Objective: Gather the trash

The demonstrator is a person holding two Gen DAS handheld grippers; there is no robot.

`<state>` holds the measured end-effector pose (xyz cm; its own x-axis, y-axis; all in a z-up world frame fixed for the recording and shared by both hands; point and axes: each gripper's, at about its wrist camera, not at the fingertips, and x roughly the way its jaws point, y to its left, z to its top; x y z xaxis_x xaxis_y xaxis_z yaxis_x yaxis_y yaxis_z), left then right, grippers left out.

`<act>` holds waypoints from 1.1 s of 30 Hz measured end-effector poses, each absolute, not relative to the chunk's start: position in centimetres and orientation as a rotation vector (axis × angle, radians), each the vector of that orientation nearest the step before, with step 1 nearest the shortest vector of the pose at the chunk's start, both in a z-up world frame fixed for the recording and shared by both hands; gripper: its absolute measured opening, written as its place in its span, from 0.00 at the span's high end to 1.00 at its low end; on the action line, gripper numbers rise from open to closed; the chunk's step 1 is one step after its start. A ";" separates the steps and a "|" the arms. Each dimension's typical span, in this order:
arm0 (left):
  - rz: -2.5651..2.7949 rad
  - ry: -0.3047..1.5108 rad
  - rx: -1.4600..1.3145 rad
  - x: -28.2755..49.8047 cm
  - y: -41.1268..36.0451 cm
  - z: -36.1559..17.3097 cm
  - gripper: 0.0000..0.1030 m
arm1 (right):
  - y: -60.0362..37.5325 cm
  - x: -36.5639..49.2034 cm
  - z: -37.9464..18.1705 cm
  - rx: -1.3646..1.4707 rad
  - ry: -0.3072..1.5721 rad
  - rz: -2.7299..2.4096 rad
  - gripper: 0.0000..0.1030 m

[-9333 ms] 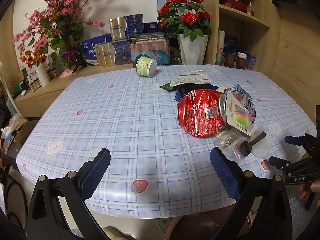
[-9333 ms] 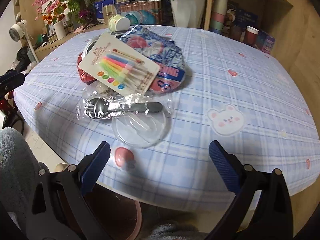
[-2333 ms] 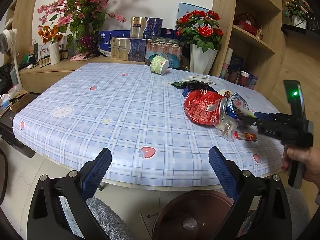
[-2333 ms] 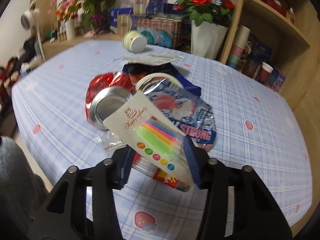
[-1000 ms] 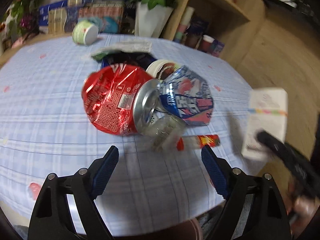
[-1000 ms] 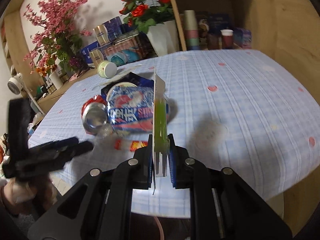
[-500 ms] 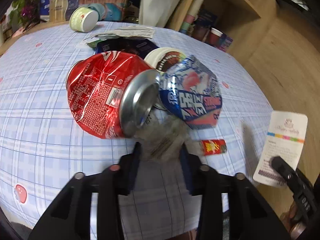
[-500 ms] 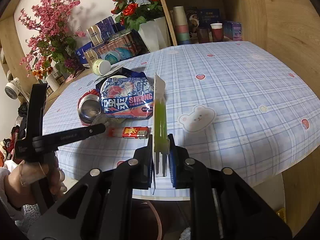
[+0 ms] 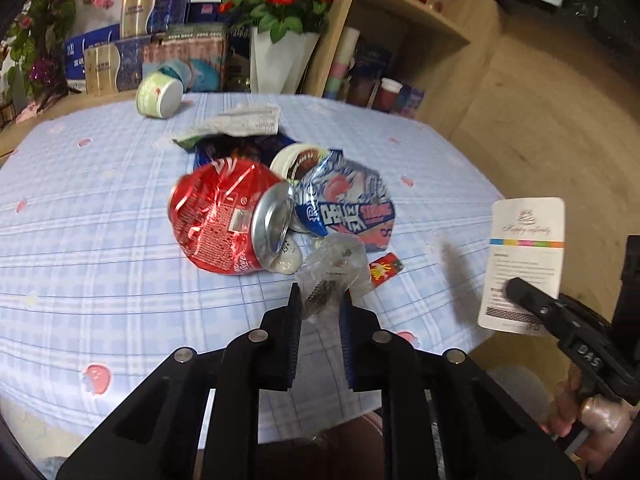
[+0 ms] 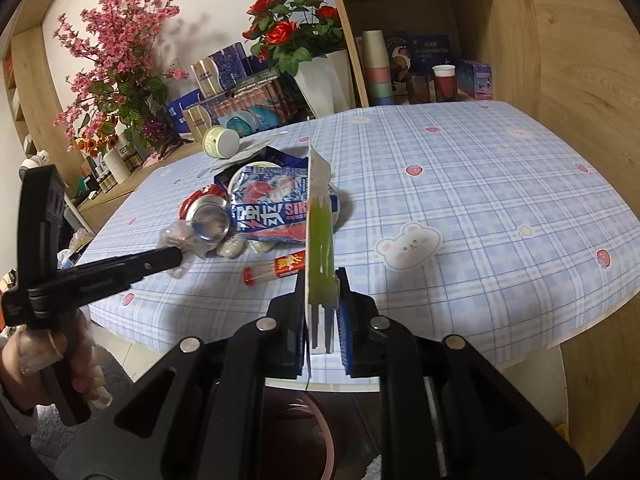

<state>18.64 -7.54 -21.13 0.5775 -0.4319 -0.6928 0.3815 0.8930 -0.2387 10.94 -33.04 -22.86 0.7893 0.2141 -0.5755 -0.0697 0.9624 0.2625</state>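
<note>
I have two pieces of trash in hand. The left gripper (image 9: 320, 312) is clenched on a crumpled clear plastic wrapper (image 9: 334, 266), which looks feather-light and limp; it will slip rather than resist, so I pinch it deep in the bunched part, not at a loose edge. Something dark shows inside it, though the blur keeps me from naming it. The right gripper (image 10: 322, 312) is clamped on the lower end of a candle card (image 10: 318, 216), held edge-on and upright; it is stiff, thin card, light, and will bend if squeezed near the middle.

Taking the crushed red can (image 9: 224, 218) as the landmark: the wrapper is just in front of its open end, lifted at the table's (image 9: 80, 208) near edge. A blue snack bag (image 9: 344, 204) lies against the can's right side, a small red packet (image 9: 386, 266) just beyond the wrapper, and a tipped green cup (image 9: 158, 94) well behind the can. Below the table edge, a brown bin (image 10: 304, 432) is partly visible under my grippers, a likely drop point.
</note>
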 end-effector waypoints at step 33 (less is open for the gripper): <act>-0.675 0.806 -0.038 4.9 -2.3 -21.5 0.83 | -27.2 7.2 -20.8 0.107 0.642 0.232 0.84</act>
<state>4.86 -2.33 -21.54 0.4967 -0.5709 -0.6538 0.5428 0.7920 -0.2793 7.25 -27.24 -20.81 0.7763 0.2472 -0.5799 -0.1811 0.9686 0.1704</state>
